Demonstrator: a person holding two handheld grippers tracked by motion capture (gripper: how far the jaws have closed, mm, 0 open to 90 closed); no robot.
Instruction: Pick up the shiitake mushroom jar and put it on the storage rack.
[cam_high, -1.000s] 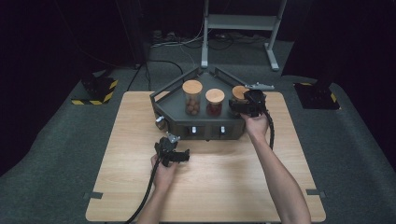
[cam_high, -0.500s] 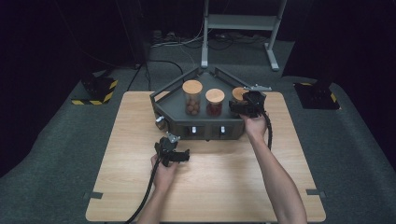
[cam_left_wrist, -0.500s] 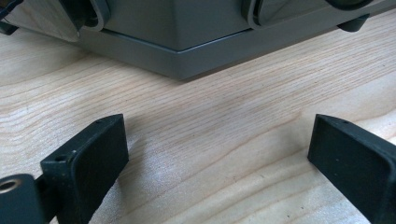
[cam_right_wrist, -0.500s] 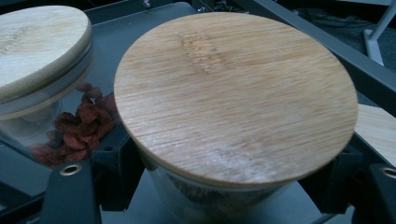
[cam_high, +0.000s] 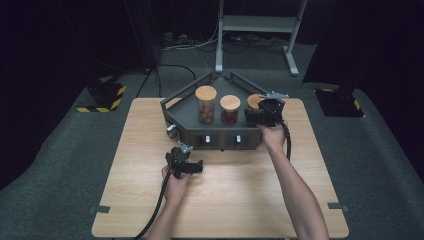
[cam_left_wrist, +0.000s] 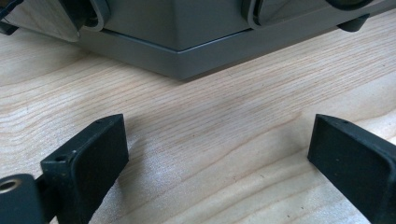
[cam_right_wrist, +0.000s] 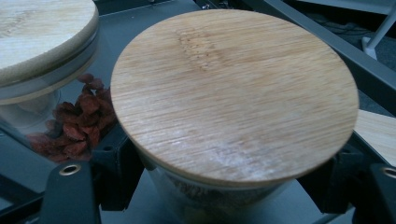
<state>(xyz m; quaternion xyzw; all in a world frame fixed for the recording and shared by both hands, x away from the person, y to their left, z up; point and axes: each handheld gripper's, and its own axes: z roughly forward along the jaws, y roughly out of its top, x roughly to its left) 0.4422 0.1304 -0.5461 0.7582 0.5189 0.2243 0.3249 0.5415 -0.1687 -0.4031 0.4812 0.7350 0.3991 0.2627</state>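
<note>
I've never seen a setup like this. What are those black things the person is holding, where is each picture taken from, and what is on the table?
A person sits at a wooden table, holding a hand-operated two-jaw clamp in each hand. The high view comes from a camera above; the other two come from small cameras riding on each clamp.

On the table stands a dark grey tray holding three glass jars with wooden lids.

The right gripper is closed around the rightmost jar, just under its wooden lid; beside it is the middle jar with red dried fruit.

The left gripper is open and holds nothing, low over the table in front of the tray.
</note>
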